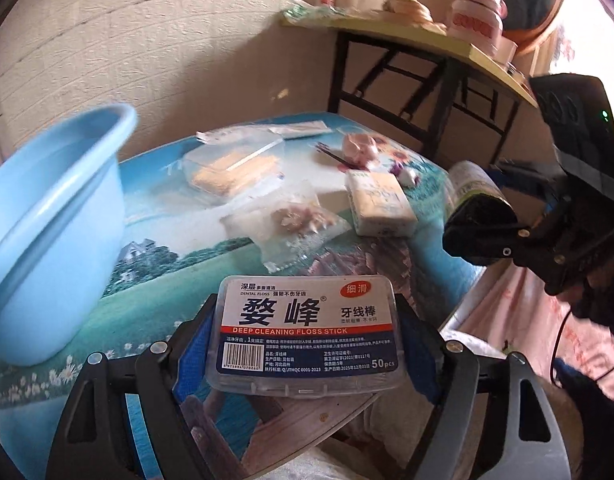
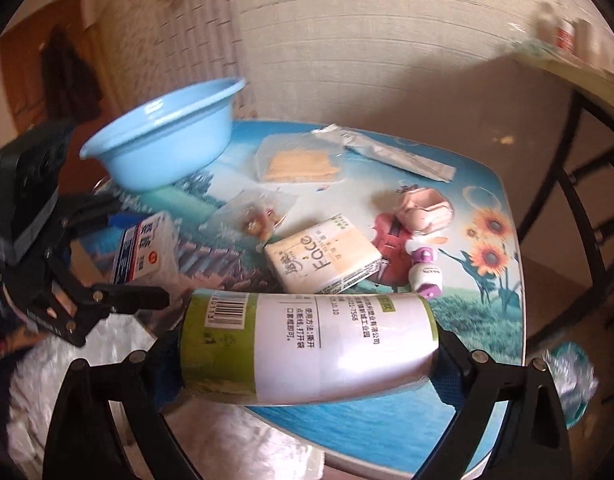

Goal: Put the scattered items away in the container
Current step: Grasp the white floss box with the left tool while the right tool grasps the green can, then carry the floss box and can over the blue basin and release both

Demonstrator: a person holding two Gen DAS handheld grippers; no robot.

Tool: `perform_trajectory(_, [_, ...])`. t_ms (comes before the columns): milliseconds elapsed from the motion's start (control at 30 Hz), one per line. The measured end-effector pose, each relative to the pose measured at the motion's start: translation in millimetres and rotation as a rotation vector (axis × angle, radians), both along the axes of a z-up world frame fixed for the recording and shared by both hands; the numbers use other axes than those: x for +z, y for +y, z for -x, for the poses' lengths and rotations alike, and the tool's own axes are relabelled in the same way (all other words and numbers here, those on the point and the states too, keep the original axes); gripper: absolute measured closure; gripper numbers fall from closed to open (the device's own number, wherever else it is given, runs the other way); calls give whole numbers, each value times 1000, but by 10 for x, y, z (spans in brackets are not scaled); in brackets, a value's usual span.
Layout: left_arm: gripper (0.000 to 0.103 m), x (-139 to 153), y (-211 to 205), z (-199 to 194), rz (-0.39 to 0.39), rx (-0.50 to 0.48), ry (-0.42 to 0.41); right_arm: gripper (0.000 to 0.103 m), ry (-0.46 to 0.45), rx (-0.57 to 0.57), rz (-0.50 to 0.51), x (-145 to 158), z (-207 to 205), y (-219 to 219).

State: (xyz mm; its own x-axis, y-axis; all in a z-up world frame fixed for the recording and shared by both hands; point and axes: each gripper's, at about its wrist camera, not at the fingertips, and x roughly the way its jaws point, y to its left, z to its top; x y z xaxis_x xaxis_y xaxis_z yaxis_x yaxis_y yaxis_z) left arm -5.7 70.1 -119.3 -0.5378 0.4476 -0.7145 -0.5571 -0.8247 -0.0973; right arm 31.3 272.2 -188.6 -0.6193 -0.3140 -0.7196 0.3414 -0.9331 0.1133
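While you hold both loads above the near edge of the worktop, your left tool is clenched on the floss box, gripped across its long axis at the bottom centre of the left view, and your right tool is clenched on the roll, which lies crosswise between the fingers at the bottom of the right view.

The basin sits at the left of the left view, its rim close to the left tool; in the right view it stands at the upper left, farther off and past the left tool. So the left hand is the nearer one, and its path up and left to the basin looks open. The right hand would have to cross the left tool's space.

A tissue pack, two clear bags, a long packet and small pieces remain on the worktop at mid frame, apart from the basin.
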Motion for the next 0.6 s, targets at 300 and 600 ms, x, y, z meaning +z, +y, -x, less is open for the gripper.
perform_trajectory(300, [24,373,-177,-132,-60,263,119,5,28,-316,83,296,-187,-63])
perform_trajectory(600, [24,831,-442,-231,-112,342,137,5,54,-421,88,765,-257,-215])
